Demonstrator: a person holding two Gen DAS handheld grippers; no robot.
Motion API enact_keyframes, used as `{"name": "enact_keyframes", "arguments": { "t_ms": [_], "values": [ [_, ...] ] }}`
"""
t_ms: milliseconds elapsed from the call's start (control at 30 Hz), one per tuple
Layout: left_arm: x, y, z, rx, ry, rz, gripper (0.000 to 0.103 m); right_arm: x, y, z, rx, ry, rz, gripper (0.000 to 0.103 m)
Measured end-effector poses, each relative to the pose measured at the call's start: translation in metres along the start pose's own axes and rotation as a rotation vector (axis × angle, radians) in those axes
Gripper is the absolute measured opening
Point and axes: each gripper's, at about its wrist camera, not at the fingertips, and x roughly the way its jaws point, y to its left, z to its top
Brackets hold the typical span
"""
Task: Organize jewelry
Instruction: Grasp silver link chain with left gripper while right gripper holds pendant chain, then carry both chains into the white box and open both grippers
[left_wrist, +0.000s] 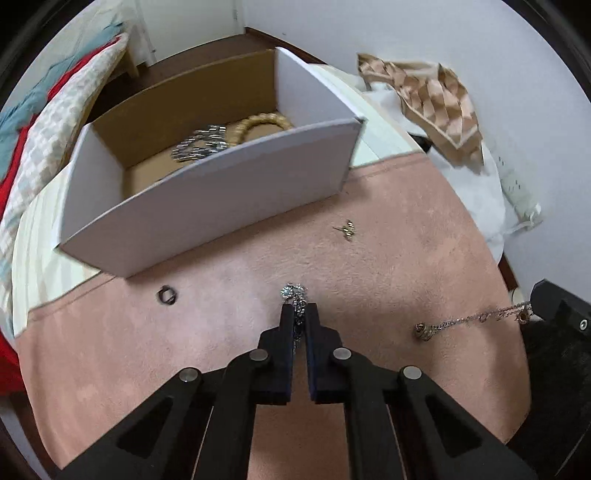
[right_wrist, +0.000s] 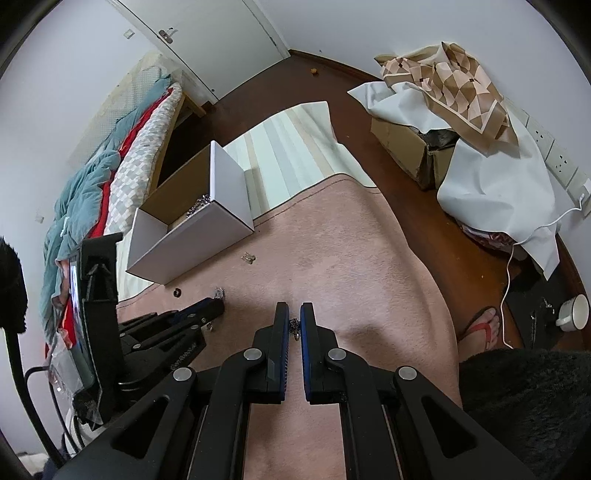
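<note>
left gripper jaws pinch a sparkly bracelet; right gripper grips a chain.

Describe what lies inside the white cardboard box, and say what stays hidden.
Inside the white cardboard box lie a silver chain bracelet and a gold beaded bangle. The near wall covers the front of the box floor, so anything there cannot be seen.

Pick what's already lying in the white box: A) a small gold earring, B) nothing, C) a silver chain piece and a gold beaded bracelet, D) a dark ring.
C: the left wrist view shows a silver piece and a gold bracelet on the floor of the box, while the ring and earring lie on the pink cloth outside it.
</note>
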Motion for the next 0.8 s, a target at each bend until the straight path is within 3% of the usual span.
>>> {"name": "enact_keyframes", "arguments": {
  "t_ms": [400,667,800],
  "values": [
    [-0.074,0.036,-0.011,-0.145,-0.124,-0.080,0.003,-0.027,0.037,0.010,-0.052,-0.041,0.085,0.006],
    [-0.130,0.051,0.013,-0.171,-0.238,-0.113,0.003,-0.057,0.082,0.038,-0.121,-0.088,0.169,0.006],
    [-0.153,0.063,0.037,-0.180,-0.289,-0.119,0.003,-0.075,0.113,0.071,-0.174,-0.139,0.207,0.006]
  ]
}}
